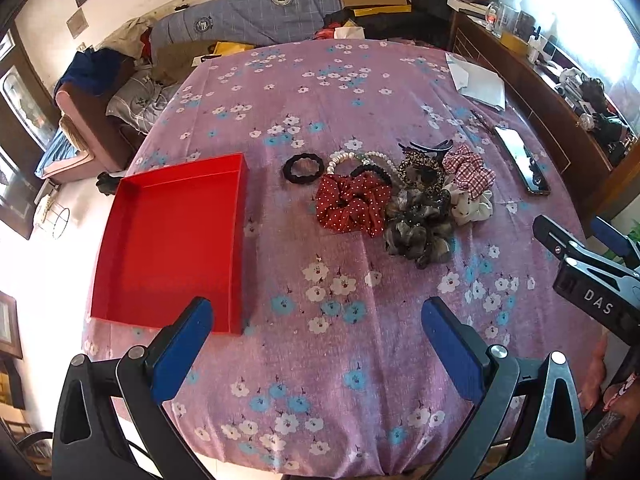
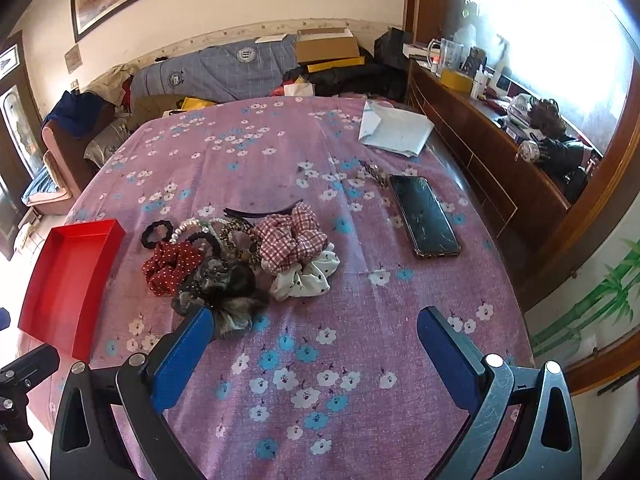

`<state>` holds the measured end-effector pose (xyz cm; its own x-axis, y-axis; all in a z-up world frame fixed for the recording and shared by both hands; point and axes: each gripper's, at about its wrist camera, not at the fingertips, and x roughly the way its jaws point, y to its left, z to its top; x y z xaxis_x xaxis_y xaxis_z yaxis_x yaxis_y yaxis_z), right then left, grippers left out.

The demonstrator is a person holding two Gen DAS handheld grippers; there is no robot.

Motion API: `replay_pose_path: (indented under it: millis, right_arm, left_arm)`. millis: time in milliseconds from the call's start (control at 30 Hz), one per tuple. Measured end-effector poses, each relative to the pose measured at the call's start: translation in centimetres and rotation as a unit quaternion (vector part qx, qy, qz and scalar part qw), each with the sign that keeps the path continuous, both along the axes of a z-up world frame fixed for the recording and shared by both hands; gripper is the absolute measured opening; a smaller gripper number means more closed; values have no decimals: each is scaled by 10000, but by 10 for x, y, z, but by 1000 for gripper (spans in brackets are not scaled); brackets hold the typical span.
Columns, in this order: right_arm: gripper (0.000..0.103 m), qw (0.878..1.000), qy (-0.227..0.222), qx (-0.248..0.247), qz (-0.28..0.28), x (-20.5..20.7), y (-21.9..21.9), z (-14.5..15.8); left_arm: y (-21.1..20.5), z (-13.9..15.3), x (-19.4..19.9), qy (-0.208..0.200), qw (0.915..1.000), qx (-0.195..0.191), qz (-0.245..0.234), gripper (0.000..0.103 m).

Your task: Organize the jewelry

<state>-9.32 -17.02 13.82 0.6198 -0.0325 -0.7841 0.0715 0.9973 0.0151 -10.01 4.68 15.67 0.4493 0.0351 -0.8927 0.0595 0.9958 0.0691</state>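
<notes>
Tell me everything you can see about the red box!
The red box is a shallow, open rectangular tray with low straight walls, probably cardboard. It is bright red inside and out, and nothing lies in it. It sits flat on the flowered purple cloth, at the table's left edge, apart from the pile of hair ties; the black hair tie is nearest. The left gripper hovers open near its front corner, not touching it.
</notes>
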Motion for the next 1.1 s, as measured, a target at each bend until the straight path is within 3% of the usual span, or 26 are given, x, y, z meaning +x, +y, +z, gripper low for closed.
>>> replay_pose_path:
  millis: [267, 400, 467, 533, 600, 833, 1100]
  right_arm:
    - [103, 9996, 178, 217, -56, 14, -9, -17]
    - [103, 9984, 350, 442, -40, 24, -16, -32]
    - [102, 9979, 406, 510, -22, 27, -18, -39]
    - [100, 9974, 441, 574, 14, 31, -21, -45]
    - [98, 9969, 474, 631, 70, 36, -22, -51]
    - [89, 9946, 538, 847, 263, 54, -24, -66]
    - [85, 9747, 651, 1856, 1066, 71, 3, -81]
  left_arm:
    - [3, -20, 17, 2, 10000, -11, 44, 103]
    - [22, -33, 30, -14, 9989, -375, 279, 102]
    - [32, -41, 38, -18, 9981, -493, 373, 94]
    - [35, -52, 44, 124, 9975, -555, 408, 76]
    - [36, -61, 51, 292, 9960, -745, 390, 69]
    - [22, -78, 86, 208, 9950, -939, 253, 69]
    - [21, -112, 141, 451, 9904, -1274, 305, 69]
